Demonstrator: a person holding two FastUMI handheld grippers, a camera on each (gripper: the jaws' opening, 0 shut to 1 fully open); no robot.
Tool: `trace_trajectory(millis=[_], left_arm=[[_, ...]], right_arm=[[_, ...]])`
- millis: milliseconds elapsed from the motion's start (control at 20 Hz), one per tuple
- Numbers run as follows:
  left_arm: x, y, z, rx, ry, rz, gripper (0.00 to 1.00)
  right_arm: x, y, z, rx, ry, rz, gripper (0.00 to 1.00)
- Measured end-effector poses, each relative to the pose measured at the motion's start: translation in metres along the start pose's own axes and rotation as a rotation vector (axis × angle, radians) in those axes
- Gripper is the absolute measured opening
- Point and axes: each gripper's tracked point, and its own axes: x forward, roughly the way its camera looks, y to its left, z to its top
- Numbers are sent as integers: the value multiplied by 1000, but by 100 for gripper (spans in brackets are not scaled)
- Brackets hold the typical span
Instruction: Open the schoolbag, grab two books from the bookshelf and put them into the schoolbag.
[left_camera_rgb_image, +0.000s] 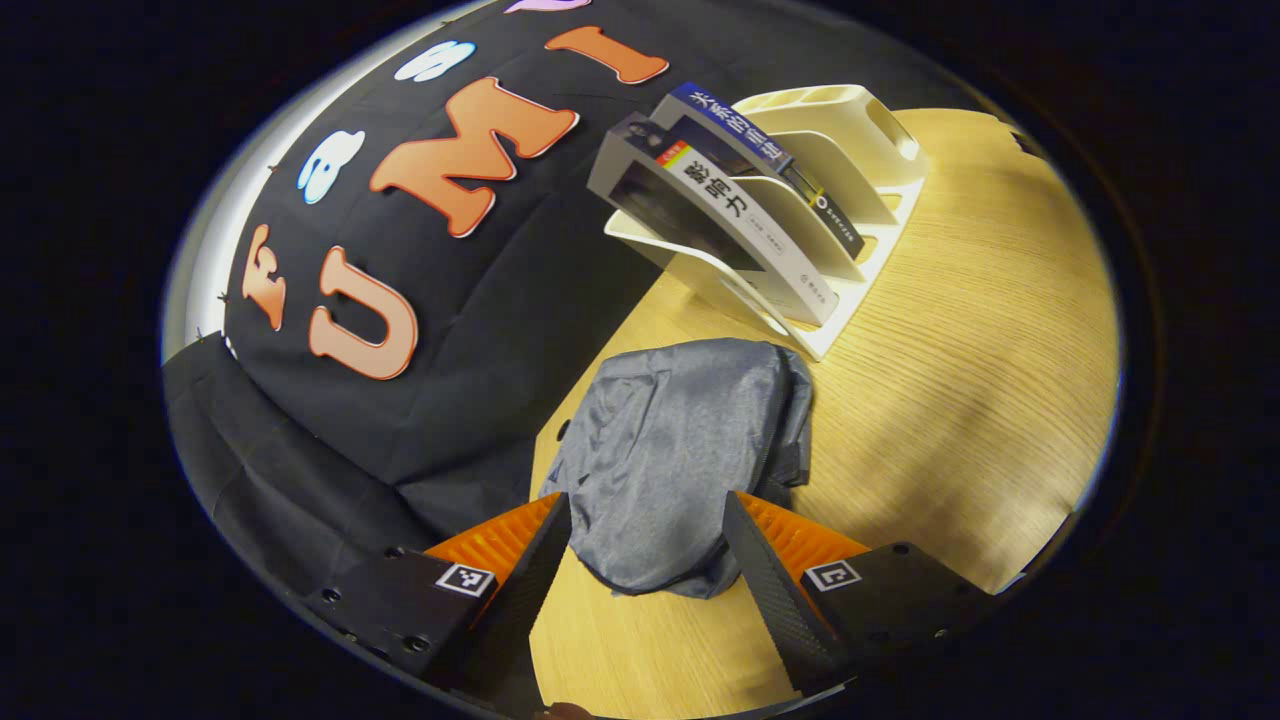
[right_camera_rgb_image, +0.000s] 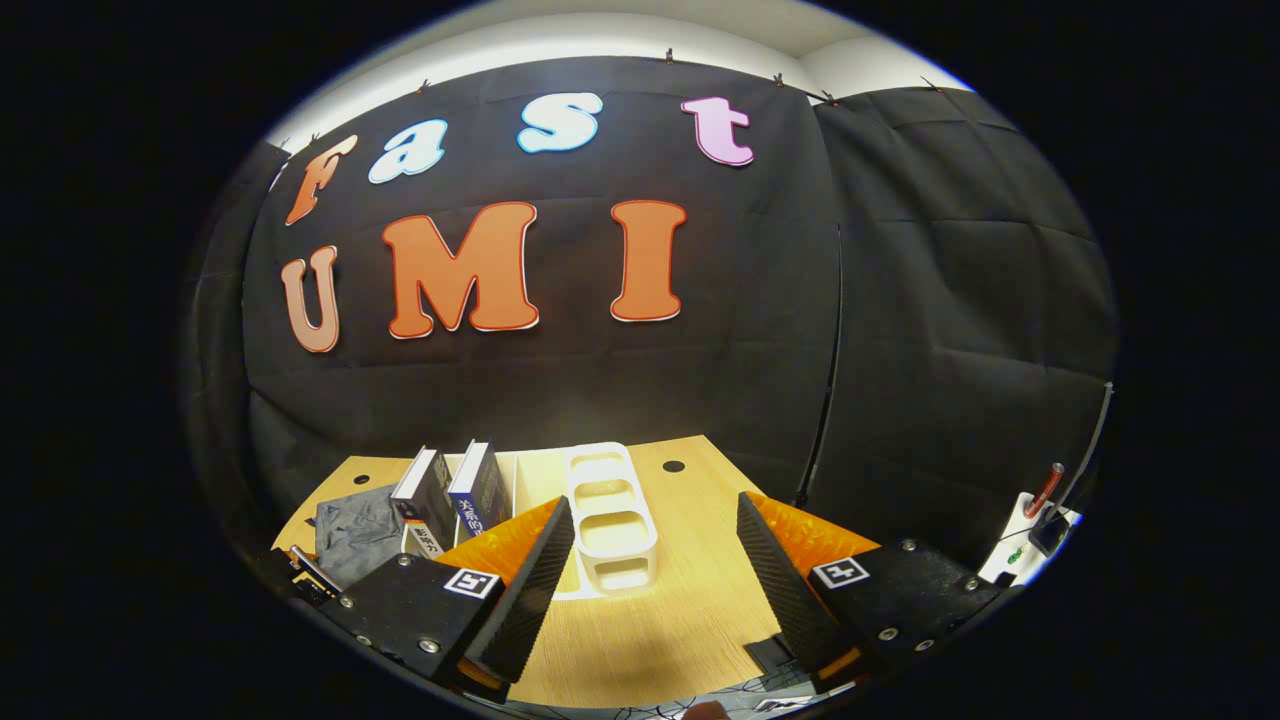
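The left tongs (left_camera_rgb_image: 648, 535) were held wide open over the near end of the grey schoolbag (left_camera_rgb_image: 680, 450), nothing being gripped. The schoolbag was seen lying flat on the wooden tabletop (left_camera_rgb_image: 980, 380), just beside the white bookshelf (left_camera_rgb_image: 850, 170), in which two books (left_camera_rgb_image: 720, 210) were leaned. The right tongs (right_camera_rgb_image: 655, 545) were likewise spread wide and empty, held above the tabletop and pointed toward the bookshelf.
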Motion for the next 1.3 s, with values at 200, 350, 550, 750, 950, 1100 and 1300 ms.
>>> trace_trajectory(millis=[200,350,550,750,950,1100,1300], left_arm=[[16,-17,6,48,11,-41,97],[26,-22,0,62,51,-69,97],[36,-17,-3,80,82,-67,97],[40,-9,5,82,74,-72,97],[51,-12,-4,54,125,-100,97],[55,-11,1,57,117,-107,97],[57,-20,0,61,132,-151,71]], right_arm=[[2,-11,-4,9,17,-21,98],[3,-16,-9,16,32,-32,98],[2,-21,-13,10,43,-45,98],[5,-24,-17,24,54,-53,98],[10,-19,-20,43,70,-45,98],[14,-18,-17,27,63,-47,98],[20,-13,-14,28,65,-33,98]])
